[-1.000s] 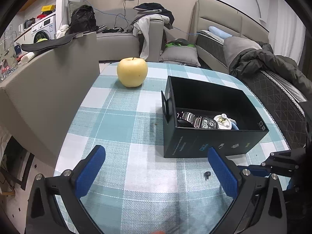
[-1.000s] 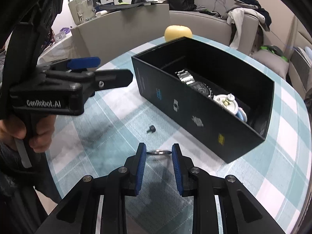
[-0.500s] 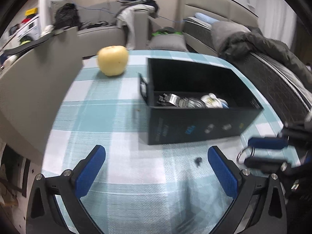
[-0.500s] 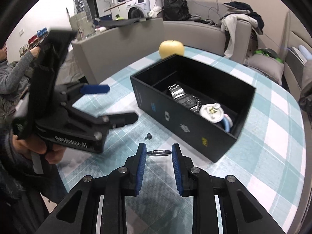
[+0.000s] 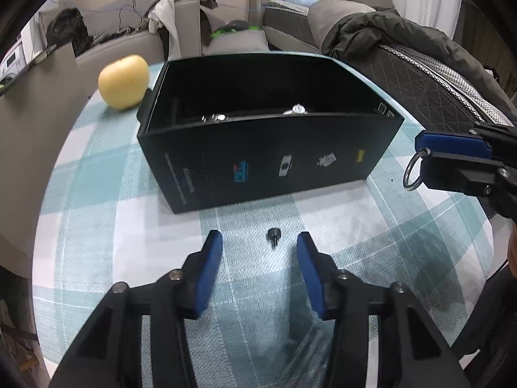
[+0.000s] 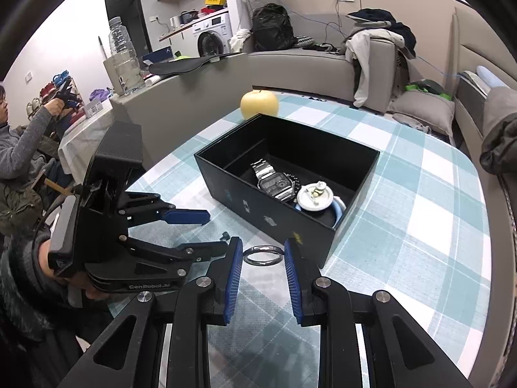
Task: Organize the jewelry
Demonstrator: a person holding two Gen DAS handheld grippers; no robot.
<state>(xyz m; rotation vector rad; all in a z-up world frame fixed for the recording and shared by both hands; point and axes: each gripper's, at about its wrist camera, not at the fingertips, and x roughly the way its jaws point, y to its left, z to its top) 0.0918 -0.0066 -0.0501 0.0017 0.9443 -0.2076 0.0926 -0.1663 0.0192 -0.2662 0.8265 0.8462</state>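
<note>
Teal-and-white checked tablecloth (image 5: 97,194) on a table, sofas behind. Landmark: black box (image 5: 268,161) at mid-table. Left gripper (image 5: 260,252) in front of the box, pointing down at the cloth; jaws closing, a small black stud (image 5: 273,235) lying between the pads, not yet touched. Right gripper (image 6: 263,255) off the box's near corner, pads clamped on a metal ring (image 6: 263,254), held clear of the cloth. Box holds a steel watch (image 6: 273,181) and a white round piece (image 6: 315,196). Yellow apple (image 6: 259,104) just behind the box.
</note>
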